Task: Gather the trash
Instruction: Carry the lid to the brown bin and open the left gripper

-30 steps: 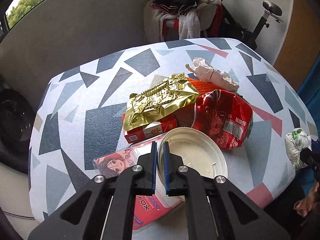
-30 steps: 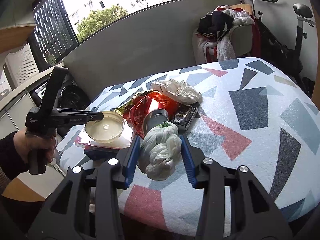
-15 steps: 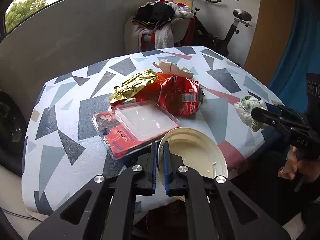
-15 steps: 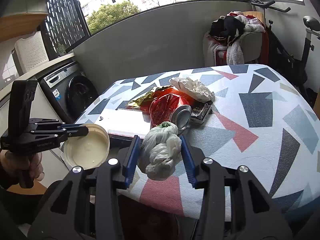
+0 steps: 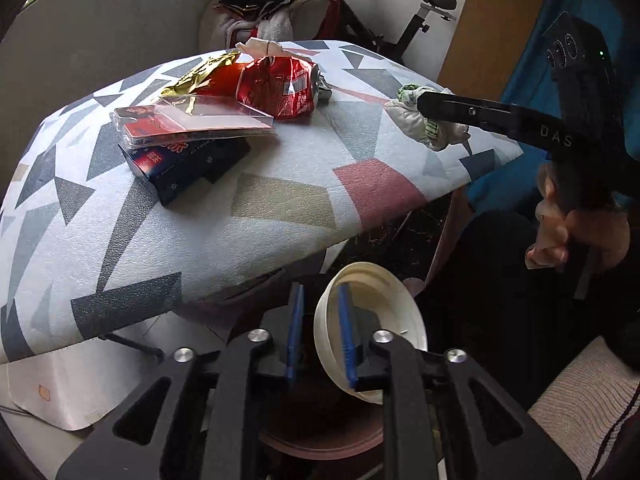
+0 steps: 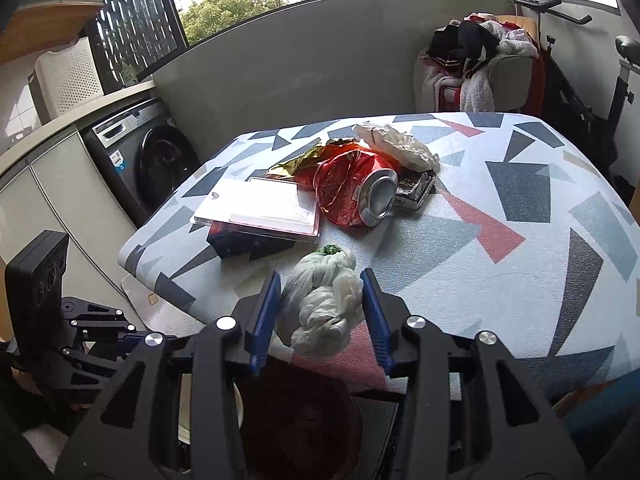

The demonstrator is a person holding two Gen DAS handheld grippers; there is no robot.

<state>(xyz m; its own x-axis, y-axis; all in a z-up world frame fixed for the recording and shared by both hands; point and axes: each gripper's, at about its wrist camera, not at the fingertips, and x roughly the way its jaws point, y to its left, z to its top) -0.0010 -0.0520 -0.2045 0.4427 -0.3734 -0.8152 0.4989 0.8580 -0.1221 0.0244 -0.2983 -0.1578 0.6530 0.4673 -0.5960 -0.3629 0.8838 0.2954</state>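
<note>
- Trash lay in one heap on the patterned table (image 6: 520,200): one crushed red can (image 6: 356,190), one gold wrapper (image 6: 298,164), one clear plastic pack (image 6: 260,210) resting on one dark box (image 6: 248,245), one small dark packet (image 6: 416,190) touching the can, and one crumpled pale wad (image 6: 396,145) at the far side of the heap.
- One white bowl (image 5: 372,320) was off the table, below its near edge and above a round brown bin (image 5: 320,444).
- One white plastic bag (image 6: 324,300), knotted, with a green bit at its top, was at the table's near edge.
- Left gripper (image 5: 320,336): its jaws were opening. The bowl's rim stood between the two blue pads; the right pad lay inside the bowl against its wall, and the left pad stood clear of the rim with a gap showing, so the grip looked released.
- Right gripper (image 6: 320,312): partly open, clenched on the white bag, with both blue pads pressed against the bag's sides. The left wrist view showed the bag (image 5: 428,120) held at the table's edge.
- One hand (image 5: 560,236) of the person showed on the right gripper's handle.
</note>
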